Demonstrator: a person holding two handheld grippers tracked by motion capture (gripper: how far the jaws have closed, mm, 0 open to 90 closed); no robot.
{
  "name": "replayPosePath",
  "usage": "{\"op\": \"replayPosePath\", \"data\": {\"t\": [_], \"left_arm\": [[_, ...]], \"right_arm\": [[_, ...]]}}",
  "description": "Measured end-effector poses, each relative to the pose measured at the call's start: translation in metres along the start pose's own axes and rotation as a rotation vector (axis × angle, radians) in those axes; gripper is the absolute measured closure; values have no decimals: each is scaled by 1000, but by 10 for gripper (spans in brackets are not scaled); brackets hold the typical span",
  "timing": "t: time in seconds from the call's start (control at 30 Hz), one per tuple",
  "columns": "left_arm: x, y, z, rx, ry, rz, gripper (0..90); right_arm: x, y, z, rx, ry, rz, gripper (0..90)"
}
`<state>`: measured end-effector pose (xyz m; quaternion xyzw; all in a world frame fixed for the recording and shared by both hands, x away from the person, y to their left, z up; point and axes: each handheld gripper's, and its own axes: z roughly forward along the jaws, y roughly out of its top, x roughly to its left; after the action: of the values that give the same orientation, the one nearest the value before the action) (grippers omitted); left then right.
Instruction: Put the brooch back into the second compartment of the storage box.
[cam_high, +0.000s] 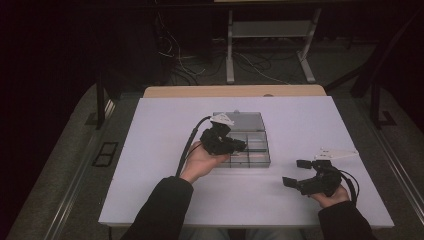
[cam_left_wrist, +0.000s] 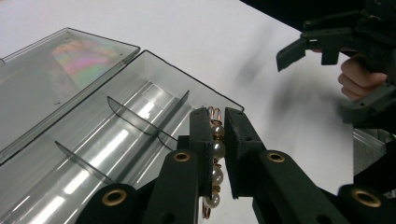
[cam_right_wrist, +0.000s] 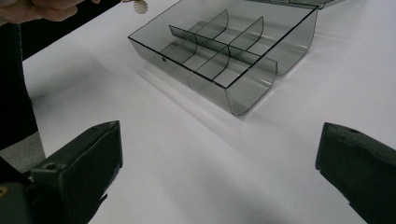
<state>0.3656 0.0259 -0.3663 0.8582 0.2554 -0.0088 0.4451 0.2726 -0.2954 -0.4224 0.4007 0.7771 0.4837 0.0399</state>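
Both forearms wear dark, near-black long sleeves that end at the wrist. The left gripper (cam_high: 240, 145) is a matte black body with a pale grey three-cornered plate on top and a black cable looping from its rear. Its two fingers (cam_left_wrist: 204, 140) are flat black bars with foam-like pads, hinged on angular black links fixed by brass-coloured rivets. The right gripper (cam_high: 297, 173) has the same build: black blocky body, grey three-cornered plate, and a black cable curling behind it. Its fingers (cam_right_wrist: 84, 163) are thick, squared black blocks with slightly rough edges.
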Motion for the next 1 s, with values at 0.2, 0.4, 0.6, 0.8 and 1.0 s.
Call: {"op": "replayPosePath", "data": {"t": [0.2,0.4,0.6,0.8,1.0], "left_arm": [[6,-1,10,5,2,-13,814],[11,-3,18,11,2,-23,814],[13,-6,25,31,11,-26,814],[18,-11,31,37,14,-44,814],[24,-17,36,57,20,-62,814]], "right_arm": [[-1,0,-1,0,2,0,4],[-1,0,-1,0,3,1,4],[-1,0,0,2,2,0,4],[0,0,0,5,3,2,4],[-1,0,0,5,3,3,4]]}}
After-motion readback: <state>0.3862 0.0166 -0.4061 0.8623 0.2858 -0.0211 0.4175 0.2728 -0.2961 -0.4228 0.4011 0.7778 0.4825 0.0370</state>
